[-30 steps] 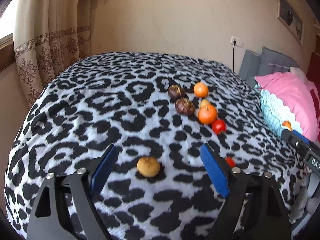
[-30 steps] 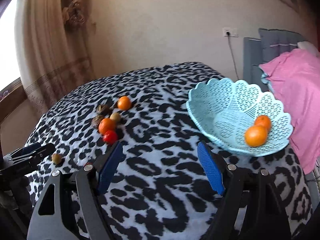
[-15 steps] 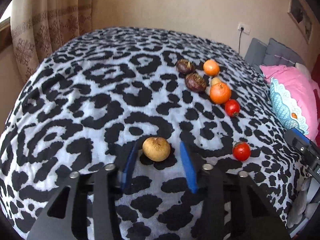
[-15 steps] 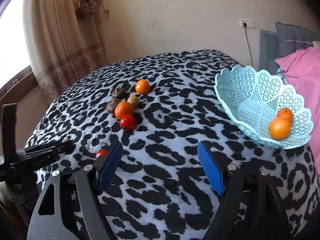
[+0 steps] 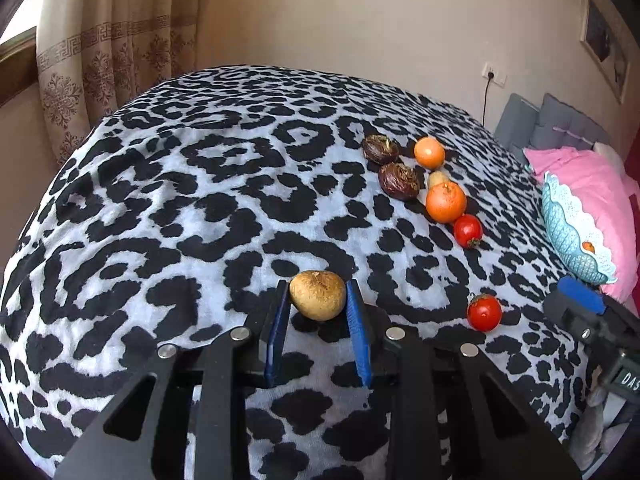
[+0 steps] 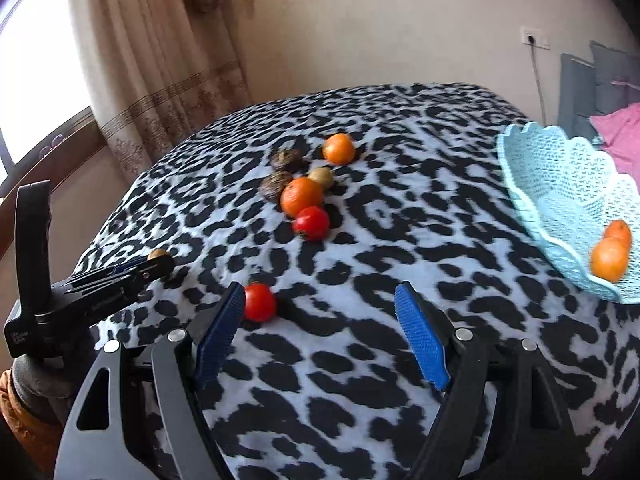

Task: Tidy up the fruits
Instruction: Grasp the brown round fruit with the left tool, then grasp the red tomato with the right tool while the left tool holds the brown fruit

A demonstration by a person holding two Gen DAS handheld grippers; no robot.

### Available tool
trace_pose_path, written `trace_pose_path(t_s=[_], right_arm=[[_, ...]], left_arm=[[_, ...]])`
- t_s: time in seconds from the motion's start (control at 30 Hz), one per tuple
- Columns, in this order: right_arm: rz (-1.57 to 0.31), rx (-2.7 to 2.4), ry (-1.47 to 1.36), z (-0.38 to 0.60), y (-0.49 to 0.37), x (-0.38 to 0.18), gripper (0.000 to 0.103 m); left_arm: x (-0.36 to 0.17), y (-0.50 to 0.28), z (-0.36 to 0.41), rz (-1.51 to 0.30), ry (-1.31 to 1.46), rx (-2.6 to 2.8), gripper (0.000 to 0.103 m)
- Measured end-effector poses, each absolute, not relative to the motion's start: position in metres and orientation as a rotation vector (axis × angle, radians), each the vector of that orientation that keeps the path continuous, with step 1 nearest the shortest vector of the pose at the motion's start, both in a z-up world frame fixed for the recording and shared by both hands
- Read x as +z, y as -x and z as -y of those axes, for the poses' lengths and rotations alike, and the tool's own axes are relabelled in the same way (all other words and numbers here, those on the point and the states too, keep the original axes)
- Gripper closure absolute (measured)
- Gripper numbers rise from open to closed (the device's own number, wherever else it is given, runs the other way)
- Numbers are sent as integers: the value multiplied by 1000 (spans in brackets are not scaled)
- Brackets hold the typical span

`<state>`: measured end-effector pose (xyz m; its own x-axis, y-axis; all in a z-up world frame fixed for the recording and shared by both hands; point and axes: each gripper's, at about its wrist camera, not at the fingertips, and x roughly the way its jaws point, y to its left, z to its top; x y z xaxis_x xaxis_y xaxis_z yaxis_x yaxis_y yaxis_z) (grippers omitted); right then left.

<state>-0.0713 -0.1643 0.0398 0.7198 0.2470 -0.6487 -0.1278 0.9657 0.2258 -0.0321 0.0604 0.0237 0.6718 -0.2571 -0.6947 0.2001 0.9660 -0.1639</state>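
My left gripper [image 5: 318,292] is shut on a tan-brown round fruit [image 5: 318,295] just above the leopard-print bed cover; it also shows in the right wrist view [image 6: 158,256]. My right gripper [image 6: 320,300] is open and empty, with a red tomato [image 6: 259,302] beside its left fingertip. That tomato shows in the left wrist view [image 5: 484,313]. A light-blue lace basket [image 6: 560,184] at the right holds two oranges [image 6: 610,259]. A cluster lies mid-bed: two oranges [image 5: 445,202], two dark wrinkled fruits [image 5: 399,181], a small yellow-green fruit [image 5: 438,178] and a second tomato [image 5: 467,231].
The bed cover [image 5: 180,200] drops off at its left and near edges. A curtain [image 5: 100,52] and window stand at the left. Pink bedding [image 5: 588,176] and grey cushions [image 5: 560,124] lie behind the basket. A wall socket with a cable [image 5: 494,78] is on the far wall.
My left gripper moved in on the tan-brown fruit and closed on it. My right gripper swung left, away from the basket, and now has the near tomato beside its left finger.
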Motion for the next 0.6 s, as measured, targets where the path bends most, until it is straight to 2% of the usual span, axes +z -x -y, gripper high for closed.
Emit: trace_pose_path(t_s=[0.17, 0.23, 0.33, 0.6], right_arm=[[-778, 268, -112, 141, 62, 35, 30], [-799, 296, -85, 130, 58, 32, 40], [-825, 320, -59, 119, 51, 27, 49], [-891, 325, -72, 115, 38, 15, 64]], left_arm=[[24, 32, -63, -790, 90, -254, 74], [25, 32, -62, -788, 88, -254, 74], [25, 33, -63, -785, 92, -255, 74], [24, 33, -63, -788, 99, -257, 74]])
